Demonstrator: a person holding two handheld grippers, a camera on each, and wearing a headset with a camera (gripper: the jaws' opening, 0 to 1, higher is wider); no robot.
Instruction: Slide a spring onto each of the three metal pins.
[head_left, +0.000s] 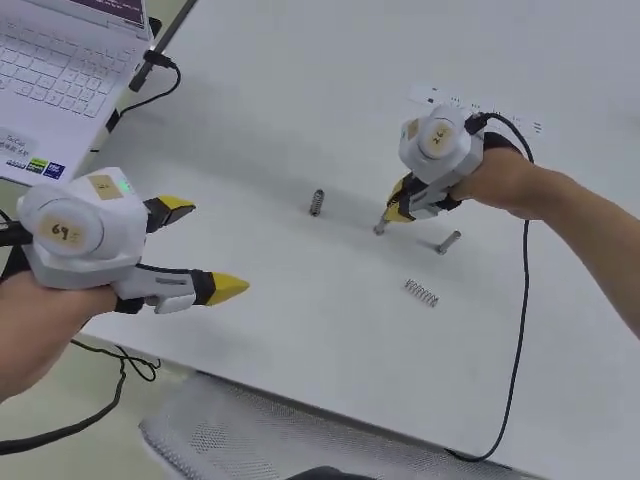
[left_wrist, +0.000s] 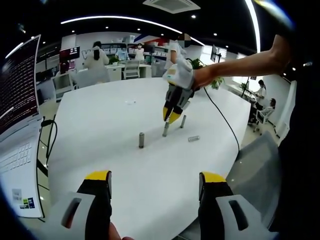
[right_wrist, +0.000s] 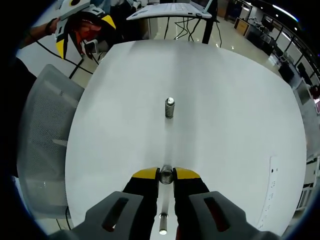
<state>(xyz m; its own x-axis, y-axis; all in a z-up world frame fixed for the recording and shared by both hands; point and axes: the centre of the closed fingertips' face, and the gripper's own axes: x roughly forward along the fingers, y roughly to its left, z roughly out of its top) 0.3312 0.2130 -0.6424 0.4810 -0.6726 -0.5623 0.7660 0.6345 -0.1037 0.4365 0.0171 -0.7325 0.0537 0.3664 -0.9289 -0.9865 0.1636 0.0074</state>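
Observation:
My right gripper (head_left: 398, 212) is shut on a spring (right_wrist: 166, 175), tips down at a metal pin (head_left: 380, 228) in the middle of the white table (head_left: 300, 90). To its left stands another pin with a spring on it (head_left: 317, 202), also the pin with a spring (right_wrist: 170, 107) straight ahead in the right gripper view. A bare pin (head_left: 449, 241) is to the right, and a loose spring (head_left: 421, 292) lies in front of it. My left gripper (head_left: 202, 248) hovers open over the table's near left edge; its own view has the right gripper (left_wrist: 170, 117) and the pins ahead.
An open laptop (head_left: 60, 70) with a black cable (head_left: 150, 85) sits at the table's far left. A grey mesh chair (head_left: 230, 430) stands under the near edge. The right gripper's cable (head_left: 522, 300) hangs across the table's right side. People sit at desks far behind.

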